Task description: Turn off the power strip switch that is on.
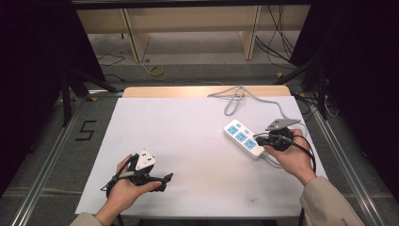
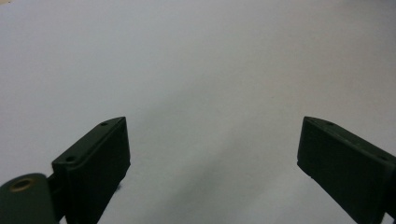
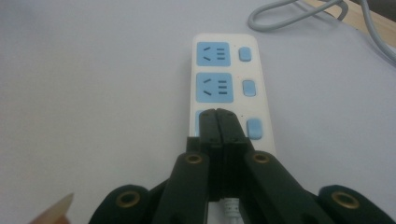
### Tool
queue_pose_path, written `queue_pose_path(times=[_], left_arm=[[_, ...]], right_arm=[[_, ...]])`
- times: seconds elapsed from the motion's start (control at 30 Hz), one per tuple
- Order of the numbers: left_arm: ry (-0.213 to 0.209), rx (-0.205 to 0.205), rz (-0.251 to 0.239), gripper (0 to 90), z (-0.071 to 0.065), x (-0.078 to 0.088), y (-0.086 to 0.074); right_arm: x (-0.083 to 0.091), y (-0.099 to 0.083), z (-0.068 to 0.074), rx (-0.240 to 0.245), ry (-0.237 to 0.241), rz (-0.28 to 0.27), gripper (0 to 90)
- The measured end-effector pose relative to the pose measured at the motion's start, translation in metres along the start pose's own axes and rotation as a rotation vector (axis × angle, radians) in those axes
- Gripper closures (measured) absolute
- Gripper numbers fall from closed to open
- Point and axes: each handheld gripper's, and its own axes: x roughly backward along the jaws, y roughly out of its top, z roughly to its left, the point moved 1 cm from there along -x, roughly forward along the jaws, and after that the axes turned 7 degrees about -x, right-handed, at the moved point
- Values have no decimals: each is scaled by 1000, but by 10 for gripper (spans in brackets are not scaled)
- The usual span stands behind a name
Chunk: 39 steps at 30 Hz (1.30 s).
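Power strip (image 1: 243, 138), white with three blue sockets and a small blue switch beside each, is lying at about three o'clock on the white table cover (image 1: 188, 141), angled so that its grey cable (image 1: 235, 99) is looping away toward twelve o'clock at the far edge of the table. The right gripper (image 1: 258, 140) is hovering over the strip's near end, its jaws pressed fully together with nothing between them. In the right gripper view the closed tips (image 3: 218, 116) are sitting over the nearest socket, just left of the nearest switch (image 3: 253, 129); whether they are actually touching the plastic cannot be told. Jaws shut into a single narrow point would suit prodding a small rocker switch better than open jaws would, so my reading is that the person is lining up to press one of the switches.

Over at about seven o'clock the left gripper (image 1: 164, 181) is resting low in the person's left hand (image 1: 127, 188), well apart from the strip. Its jaws are standing wide open and empty in the left gripper view, with bare white cover between the two pads (image 2: 100, 158). It seems to be waiting out of the way.
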Motion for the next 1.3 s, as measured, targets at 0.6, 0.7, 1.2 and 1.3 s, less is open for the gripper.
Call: queue_pose_path(times=[0.6,0.7,1.2,1.3], left_arm=[[3,-1,2,97,1,0,0],[2,0,1,97,1,-1,0],[1,0,-1,100,0,-1,0],[0,0,1,100,0,-1,0]], right_arm=[[-17,18,-9,-5,-15,37,900],[-18,21,-11,-5,-19,40,900],[-32,30,-15,-22,-24,75,900],[-33,30,-15,-26,-24,78,900]])
